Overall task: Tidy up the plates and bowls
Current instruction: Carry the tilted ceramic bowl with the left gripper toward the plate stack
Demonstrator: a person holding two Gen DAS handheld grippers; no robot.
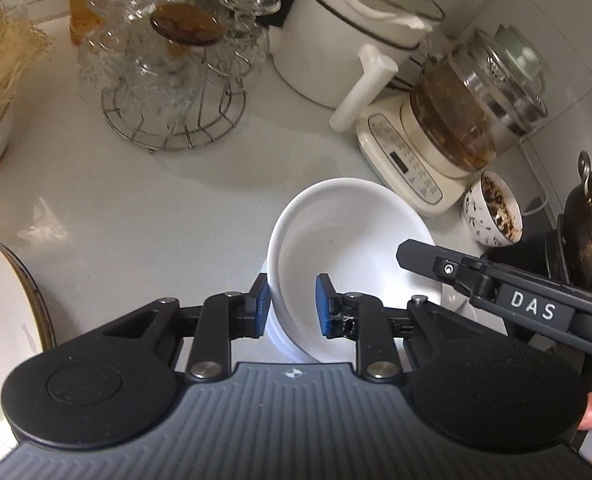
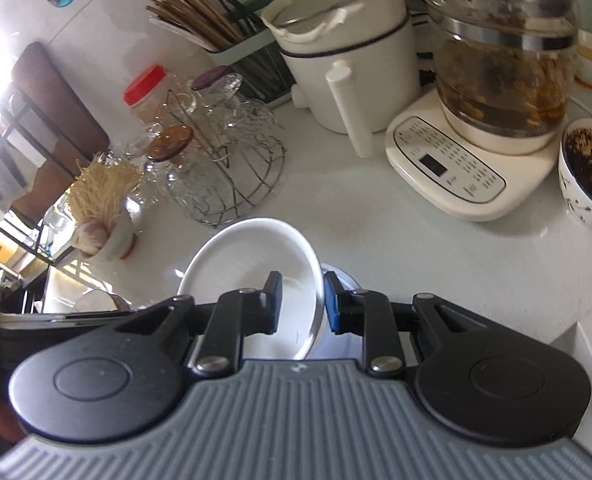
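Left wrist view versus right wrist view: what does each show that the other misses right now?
Only the left wrist view shows the dark pan at the right edge and a large plate at the left edge. Only the right wrist view shows the chopstick holder and red-lidded jar. Both show the white bowl, each gripper straddling its rim, the glass kettle and the white pot.

Two tools: left (image 1: 292,304), right (image 2: 301,304). One white bowl (image 1: 335,236) at centre; one patterned cup (image 1: 491,216) at 3 o'clock; one kettle (image 1: 479,108) and one white pot (image 1: 335,40) at 1 o'clock; one glass rack (image 1: 172,80) at 11 o'clock.
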